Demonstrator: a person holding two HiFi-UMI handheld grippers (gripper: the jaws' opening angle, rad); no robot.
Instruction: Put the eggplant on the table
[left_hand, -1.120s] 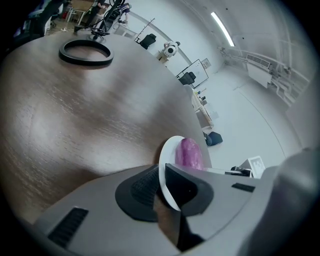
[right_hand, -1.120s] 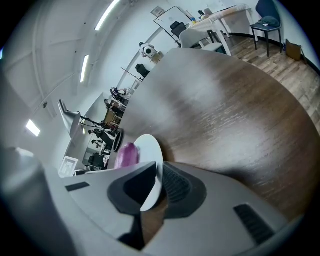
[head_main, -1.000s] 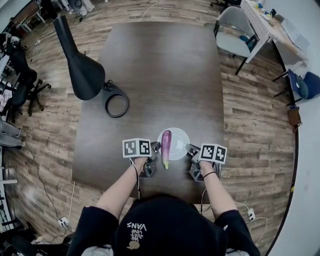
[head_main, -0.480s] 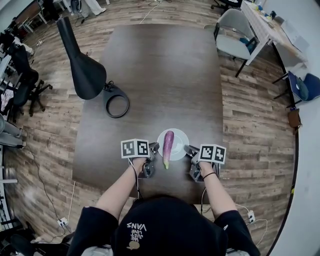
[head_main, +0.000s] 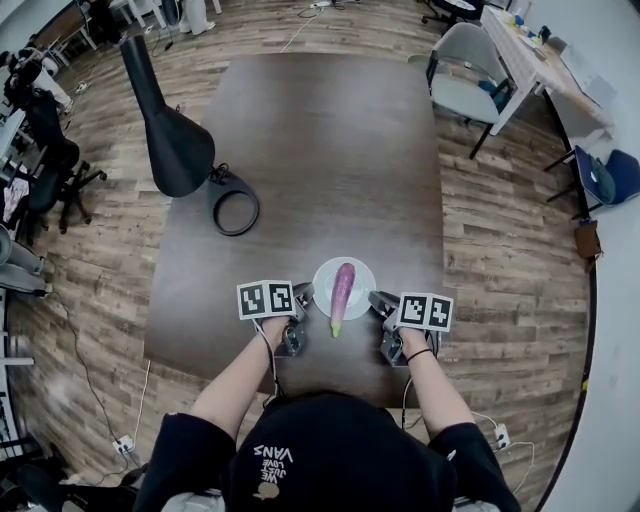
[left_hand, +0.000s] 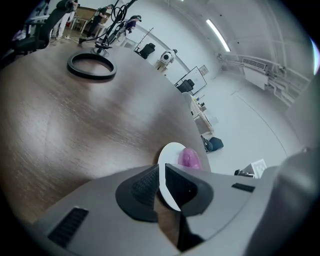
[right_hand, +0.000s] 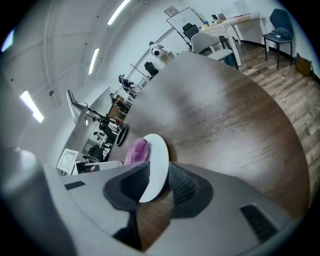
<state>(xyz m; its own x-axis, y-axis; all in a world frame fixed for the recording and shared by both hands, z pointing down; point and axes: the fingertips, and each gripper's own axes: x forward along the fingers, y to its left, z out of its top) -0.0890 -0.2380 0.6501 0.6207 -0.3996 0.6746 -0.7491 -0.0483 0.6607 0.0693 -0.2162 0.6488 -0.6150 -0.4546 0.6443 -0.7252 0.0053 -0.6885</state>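
Head view shows the long purple eggplant with a green stem end (head_main: 341, 293) lying on the small round white plate (head_main: 360, 272). The plate is near the front edge of the dark brown wooden table (head_main: 320, 150). The left claw (head_main: 303, 293) pinches the plate's left rim and the right claw (head_main: 377, 298) pinches its right rim. Each gripper view confirms this, with the white rim clamped between that claw's ribbed black pads.

Over the last second the eggplant has shifted on the plate. It lay nearly straight along the left half. Now it crosses the middle at a slant, its purple end toward the far right and its green tip hanging past the near rim toward the person. The plate and both claws have barely moved across the table.

That shift suggests the plate is being tipped or jostled to slide the eggplant off its near edge. Whether the plate is lifted clear of the table cannot be told from these views.

The eggplant is still carried by the plate, so the task is not yet done. More tilt toward the person would likely bring it onto the table, and being round it could roll toward the table's front edge.
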